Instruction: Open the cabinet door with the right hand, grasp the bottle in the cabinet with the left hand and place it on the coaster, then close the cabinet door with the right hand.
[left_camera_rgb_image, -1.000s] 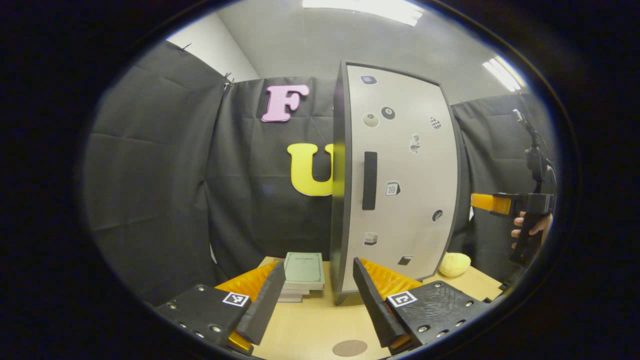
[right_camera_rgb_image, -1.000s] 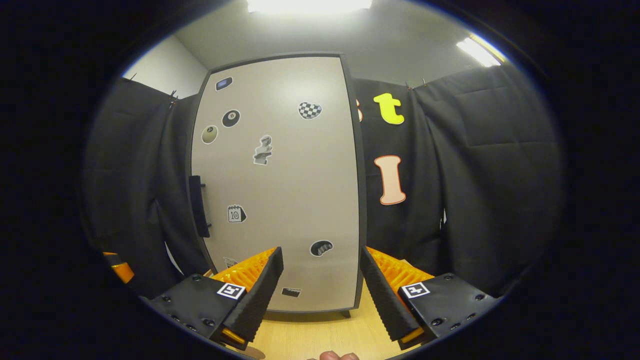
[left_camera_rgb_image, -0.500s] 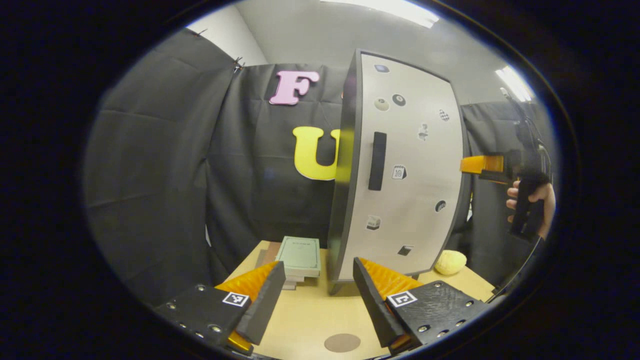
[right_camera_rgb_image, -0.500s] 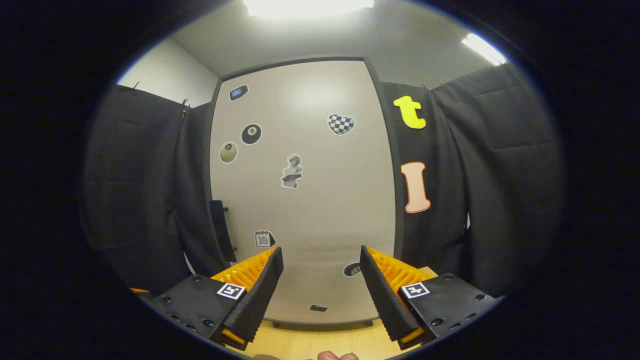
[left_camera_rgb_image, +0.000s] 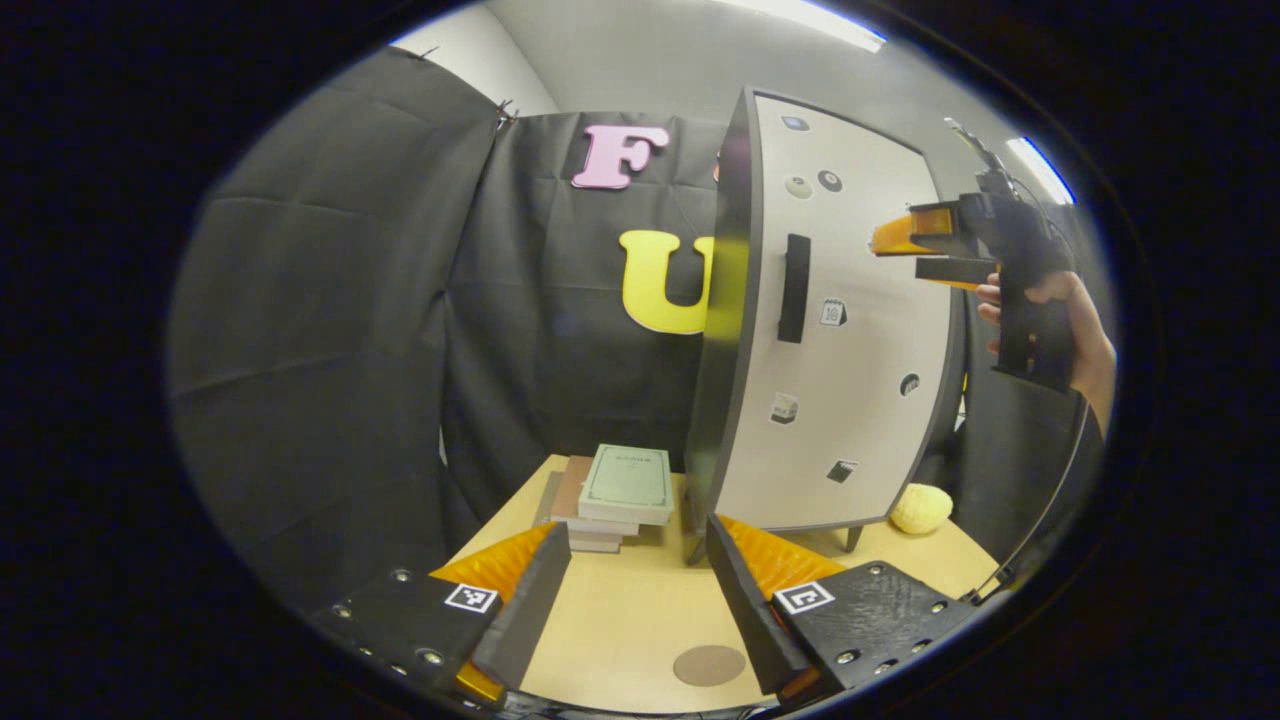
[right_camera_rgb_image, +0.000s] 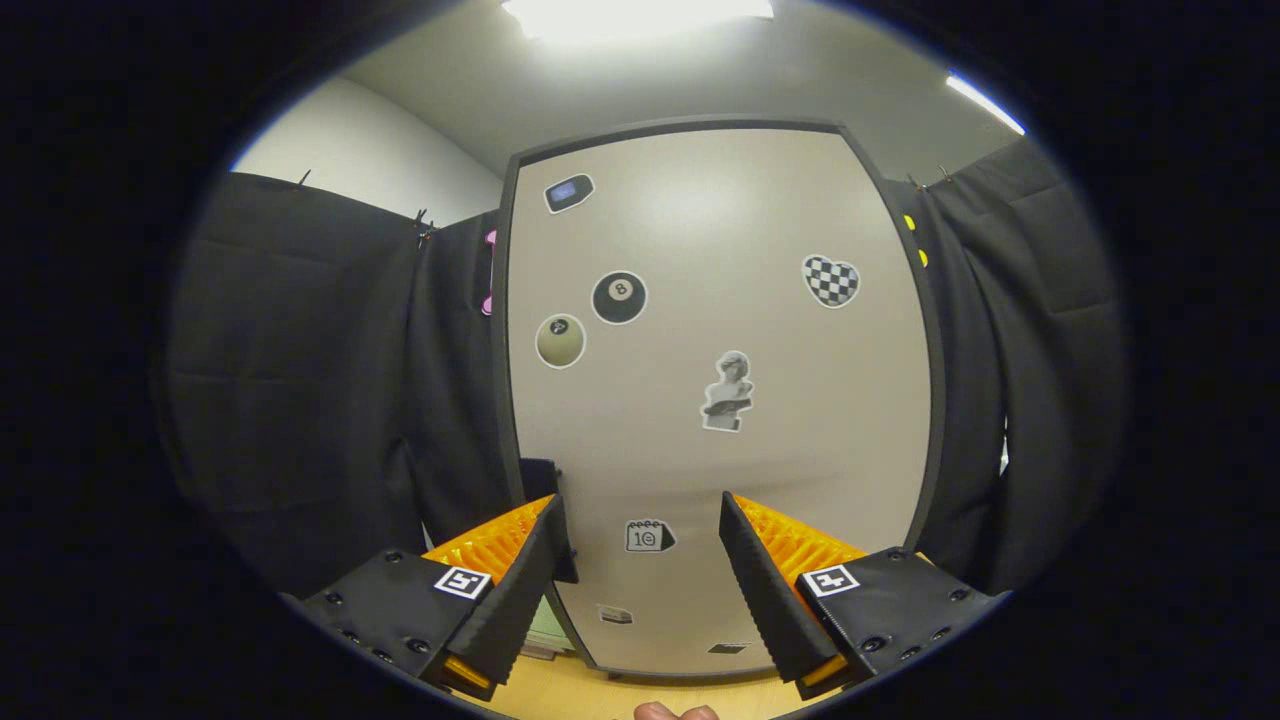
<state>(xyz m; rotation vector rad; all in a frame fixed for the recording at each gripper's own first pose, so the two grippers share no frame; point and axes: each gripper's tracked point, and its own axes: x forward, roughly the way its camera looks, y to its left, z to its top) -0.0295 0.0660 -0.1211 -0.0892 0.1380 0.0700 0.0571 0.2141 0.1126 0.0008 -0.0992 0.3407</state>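
While cabinet door sits closed, both grippers' jaws released, grasping nothing.

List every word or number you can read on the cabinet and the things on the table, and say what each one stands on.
"8": on the black ball sticker on the cabinet door.
"10": on the calendar sticker, lower on the same door.
Too small to read: the print on the green notebook cover, and the small sticker near the door's bottom edge.
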